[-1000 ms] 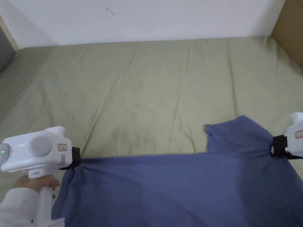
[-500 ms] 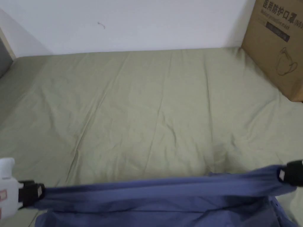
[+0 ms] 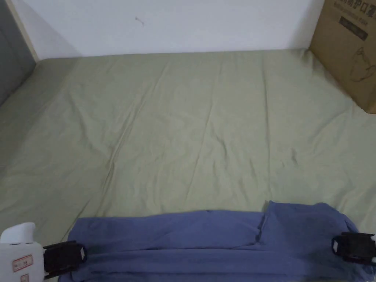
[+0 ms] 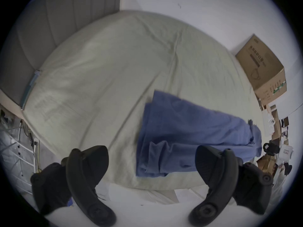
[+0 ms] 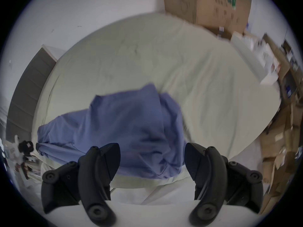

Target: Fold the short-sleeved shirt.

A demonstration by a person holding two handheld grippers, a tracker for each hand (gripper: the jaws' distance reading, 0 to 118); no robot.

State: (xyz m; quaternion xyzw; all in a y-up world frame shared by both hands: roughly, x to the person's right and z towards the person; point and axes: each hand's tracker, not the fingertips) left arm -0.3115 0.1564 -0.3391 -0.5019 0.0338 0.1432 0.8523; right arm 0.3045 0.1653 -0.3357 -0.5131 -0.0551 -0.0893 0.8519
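Soft, even light is falling on the bed (image 3: 205,121), casting only faint shadows in its creases. Both tool views are bulging fisheye circles with black corners, and the right one is smearing with motion blur.

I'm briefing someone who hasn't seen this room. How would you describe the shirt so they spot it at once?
Start at the bed with the pale green sheet against the white wall. Along its near edge lies the shirt, a long blue band of folded cloth between the open left gripper and right gripper. It is the one blue thing on the bed; the cardboard box is brown.
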